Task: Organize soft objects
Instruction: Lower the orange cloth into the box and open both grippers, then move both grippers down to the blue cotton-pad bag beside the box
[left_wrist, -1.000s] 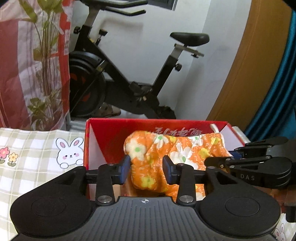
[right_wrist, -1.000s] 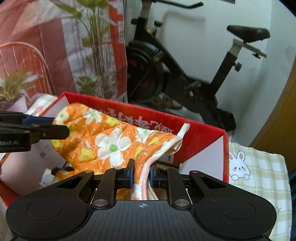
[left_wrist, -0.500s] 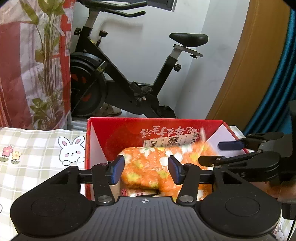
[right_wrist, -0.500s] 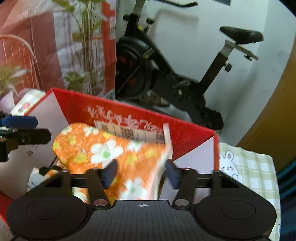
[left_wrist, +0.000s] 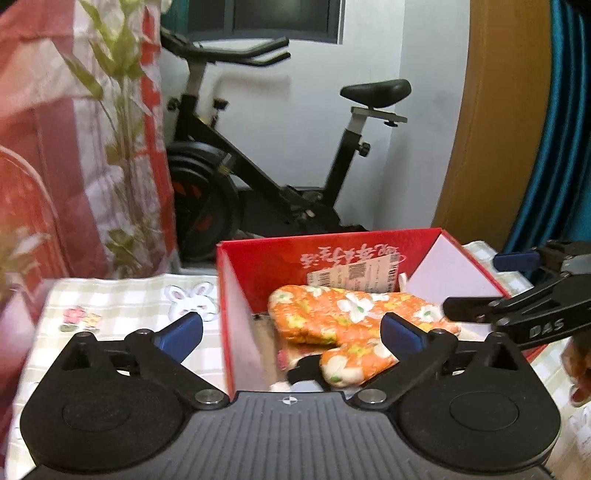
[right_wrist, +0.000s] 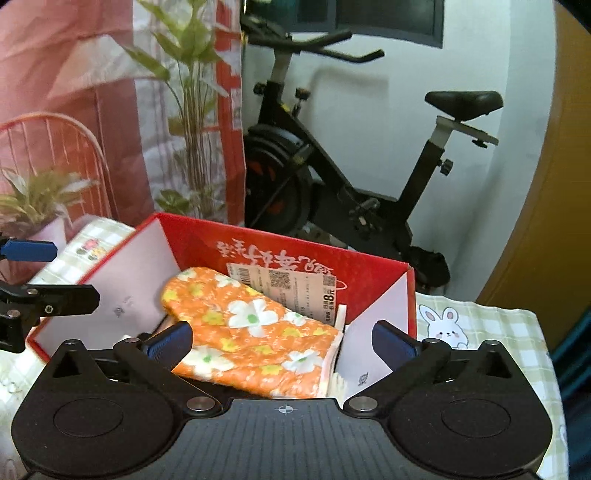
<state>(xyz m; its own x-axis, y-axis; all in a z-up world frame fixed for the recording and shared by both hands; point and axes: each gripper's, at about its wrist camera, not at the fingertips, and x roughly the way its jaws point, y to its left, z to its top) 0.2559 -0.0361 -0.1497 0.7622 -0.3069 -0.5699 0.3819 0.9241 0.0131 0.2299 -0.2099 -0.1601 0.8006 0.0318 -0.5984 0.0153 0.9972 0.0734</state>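
An orange oven mitt with white and yellow flowers (left_wrist: 354, 325) lies inside the red cardboard box (left_wrist: 280, 254); it also shows in the right wrist view (right_wrist: 251, 332), resting in the box (right_wrist: 380, 291). My left gripper (left_wrist: 291, 328) is wide open and empty, above the box's near edge. My right gripper (right_wrist: 284, 339) is wide open and empty, just above the mitt. The right gripper shows at the right of the left wrist view (left_wrist: 517, 291). The left gripper shows at the left of the right wrist view (right_wrist: 40, 277).
The box sits on a checked tablecloth with bunny prints (left_wrist: 122, 302). A black exercise bike (left_wrist: 266, 177) stands behind the table. A red-and-pink curtain with plants (right_wrist: 110, 129) is at the left, a wooden panel (left_wrist: 491, 129) at the right.
Both grippers let go of the mitt and opened wide. The mitt dropped into the box and lies flat. Both grippers pulled back and up.
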